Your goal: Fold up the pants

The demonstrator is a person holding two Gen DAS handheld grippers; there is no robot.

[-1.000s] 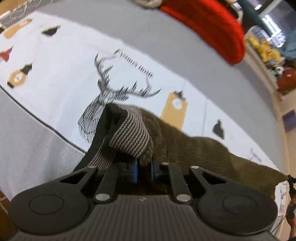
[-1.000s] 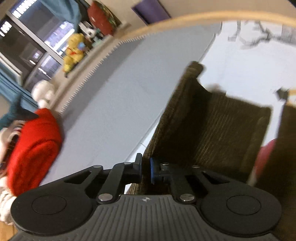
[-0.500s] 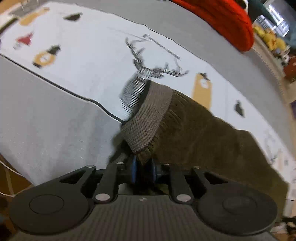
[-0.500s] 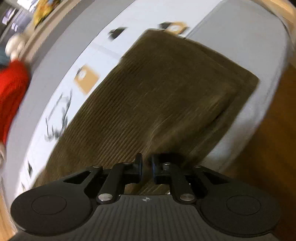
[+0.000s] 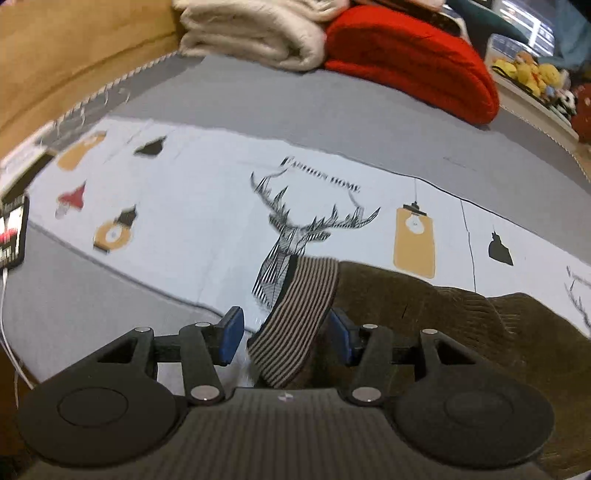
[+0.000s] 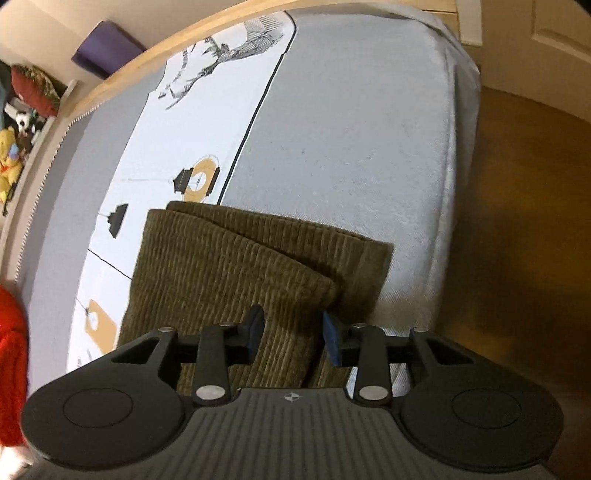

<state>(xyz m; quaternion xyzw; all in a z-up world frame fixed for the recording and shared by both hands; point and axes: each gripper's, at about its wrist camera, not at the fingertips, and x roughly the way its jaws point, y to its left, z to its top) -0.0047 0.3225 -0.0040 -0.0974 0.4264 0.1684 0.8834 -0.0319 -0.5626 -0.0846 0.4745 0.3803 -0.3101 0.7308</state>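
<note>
Olive-brown corduroy pants (image 5: pixel 436 310) lie on the bed, with a striped ribbed waistband (image 5: pixel 299 317) at their left end. My left gripper (image 5: pixel 286 334) is open, and the waistband rests loosely between its spread blue pads. In the right wrist view the pants (image 6: pixel 229 269) lie folded in layers near the bed's edge. My right gripper (image 6: pixel 291 334) is open just over the top layer's near corner, not clamping it.
The bed has a grey sheet (image 6: pixel 351 129) and a white printed panel with a deer (image 5: pixel 303 229). A red blanket (image 5: pixel 410 55) and a cream folded blanket (image 5: pixel 255 29) lie at the far side. A phone (image 5: pixel 13 236) lies at the left. Wooden floor (image 6: pixel 524 229) is right of the bed.
Both grippers have opened and let go of the pants. The pants, held up and carried over earlier, now lie folded on the bed.
</note>
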